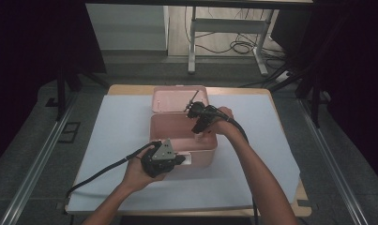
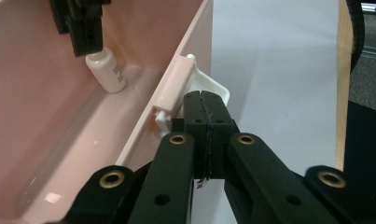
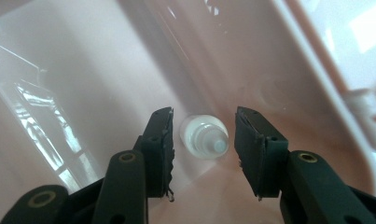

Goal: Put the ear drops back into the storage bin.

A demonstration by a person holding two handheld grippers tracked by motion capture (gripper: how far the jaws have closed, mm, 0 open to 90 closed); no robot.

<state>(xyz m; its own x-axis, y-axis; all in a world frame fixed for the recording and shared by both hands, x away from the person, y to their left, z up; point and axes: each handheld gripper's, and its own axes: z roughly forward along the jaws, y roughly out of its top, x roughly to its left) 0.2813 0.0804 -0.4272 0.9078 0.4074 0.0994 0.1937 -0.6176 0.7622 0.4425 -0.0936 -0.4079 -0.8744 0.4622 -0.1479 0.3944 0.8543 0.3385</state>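
While boxed: one bottle point(image 3: 202, 136), two tongs point(image 3: 202, 154).

Left gripper point(image 1: 177, 159) held level with jaws pressed shut, right gripper point(image 1: 199, 125) angled downward with jaws parted.

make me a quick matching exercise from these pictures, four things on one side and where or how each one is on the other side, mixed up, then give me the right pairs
Things:
1. small white bottle
2. pink box
3. left tongs
4. right tongs

States:
A. shut at the white latch on the box's outer wall
B. open, one jaw on each side of the bottle
C. lid up, on the white sheet
D. upright on the box floor

Pairs: 1-D, 2-C, 3-A, 4-B
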